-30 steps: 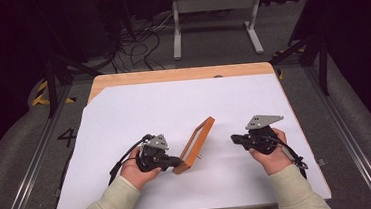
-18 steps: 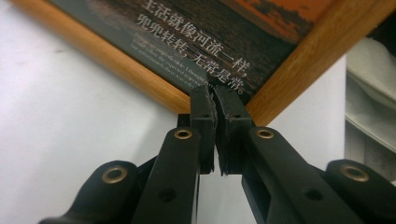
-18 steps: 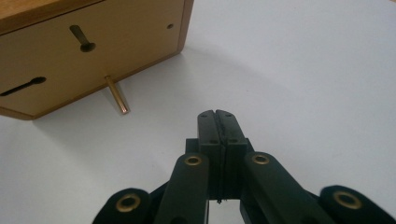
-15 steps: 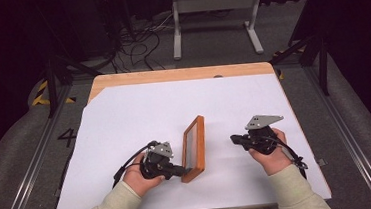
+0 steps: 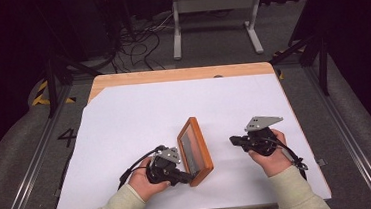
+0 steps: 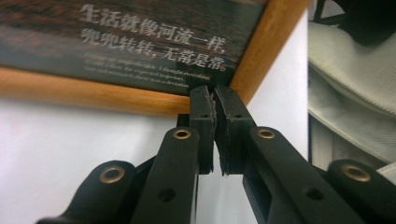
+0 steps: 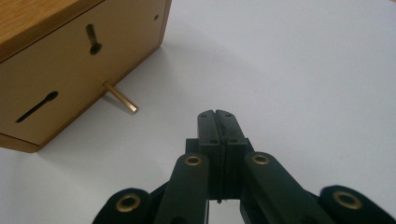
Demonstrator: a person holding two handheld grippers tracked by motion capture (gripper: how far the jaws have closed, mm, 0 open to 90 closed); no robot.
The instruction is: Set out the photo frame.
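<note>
Left gripper [image 5: 186, 177] clamped on picture frame [image 5: 195, 150] corner; right gripper [image 5: 234, 141] closed, empty. Risk: 1-corner grip, frame may pivot, topple on brass peg [image 7: 120, 97].

One wooden picture frame [image 5: 195, 151], two grippers, left [image 5: 188, 176] and right [image 5: 233, 141], and one white-covered counter [image 5: 139, 113].

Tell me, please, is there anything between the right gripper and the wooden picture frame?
Nothing visible. Bare white table lies between the right gripper and the picture frame. The left gripper grips the frame's near corner, on the other side.
</note>
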